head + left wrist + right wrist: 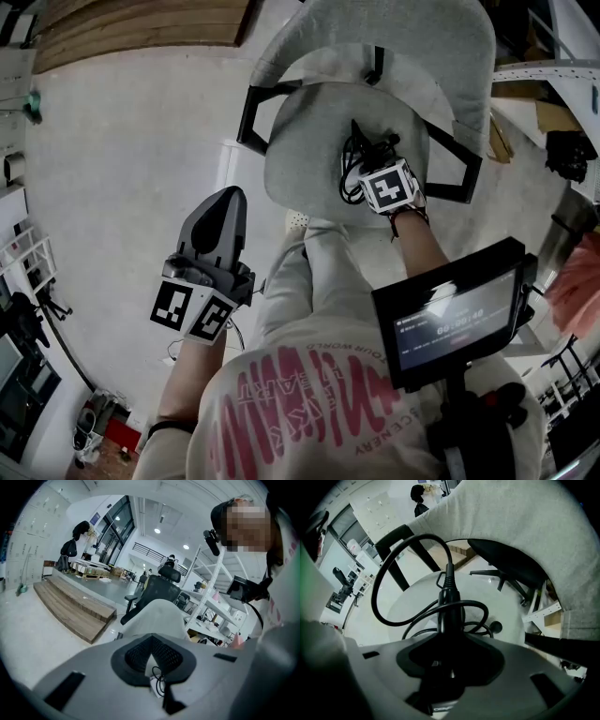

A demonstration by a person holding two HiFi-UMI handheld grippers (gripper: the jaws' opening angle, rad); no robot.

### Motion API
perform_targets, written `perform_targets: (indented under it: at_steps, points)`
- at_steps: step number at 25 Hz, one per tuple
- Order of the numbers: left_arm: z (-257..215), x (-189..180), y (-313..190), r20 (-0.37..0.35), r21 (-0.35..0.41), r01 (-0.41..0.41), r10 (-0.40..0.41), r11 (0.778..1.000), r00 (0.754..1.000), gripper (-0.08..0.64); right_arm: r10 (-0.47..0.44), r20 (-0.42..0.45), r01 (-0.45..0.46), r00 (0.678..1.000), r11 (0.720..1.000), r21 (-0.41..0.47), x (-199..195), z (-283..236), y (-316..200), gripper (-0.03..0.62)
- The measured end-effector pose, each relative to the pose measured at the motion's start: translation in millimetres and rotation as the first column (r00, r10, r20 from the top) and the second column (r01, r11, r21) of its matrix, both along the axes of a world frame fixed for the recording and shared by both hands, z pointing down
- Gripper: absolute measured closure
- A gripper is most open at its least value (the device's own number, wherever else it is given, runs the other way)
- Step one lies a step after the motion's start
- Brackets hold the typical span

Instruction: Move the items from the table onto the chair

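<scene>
The grey chair stands ahead of me, with its seat (pixel 300 150) below its backrest (pixel 394 37). My right gripper (pixel 377 167) points steeply down over the seat's right half and is shut on a black cable bundle (pixel 361 155). In the right gripper view the cable's plug (pixel 450 604) stands up between the jaws of that gripper (pixel 450 660), and its loops (pixel 389 573) hang over the seat (pixel 506 606). My left gripper (pixel 225 202) hovers over the floor left of the chair, jaws together. A small white tag with a thin black wire (pixel 157 684) shows at the base of those jaws (pixel 152 656).
A wooden platform (pixel 141 23) lies at the far left, seen as steps (pixel 75 611) in the left gripper view. The chair has black armrests (pixel 255 112). A black office chair (pixel 159 590) and white shelving (pixel 213 606) stand beyond. A screen (pixel 459 319) hangs at my chest.
</scene>
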State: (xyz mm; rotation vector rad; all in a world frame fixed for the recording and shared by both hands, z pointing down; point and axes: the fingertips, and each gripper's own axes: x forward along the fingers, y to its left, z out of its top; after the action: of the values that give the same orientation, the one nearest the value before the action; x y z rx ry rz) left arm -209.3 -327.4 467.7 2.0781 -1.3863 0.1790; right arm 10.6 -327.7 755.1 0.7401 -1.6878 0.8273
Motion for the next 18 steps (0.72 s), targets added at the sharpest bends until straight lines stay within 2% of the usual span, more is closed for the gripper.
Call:
perform_targets:
  at_steps: [6, 9, 18]
  points:
    - [5, -1, -2, -0.005, -0.004, -0.013, 0.013, 1.000, 1.000, 0.552, 0.060, 0.026, -0.060, 0.998, 0.998, -0.017, 3, 7, 2, 0.414]
    - [3, 0, -2, -0.008, 0.000, -0.023, 0.023, 1.000, 1.000, 0.552, 0.074, 0.037, -0.074, 0.997, 0.997, 0.007, 5, 2, -2, 0.363]
    - [-4, 3, -9, -0.013, 0.023, -0.069, 0.070, 0.997, 0.997, 0.552, 0.163, 0.038, -0.164, 0.986, 0.986, 0.021, 17, -7, -2, 0.360]
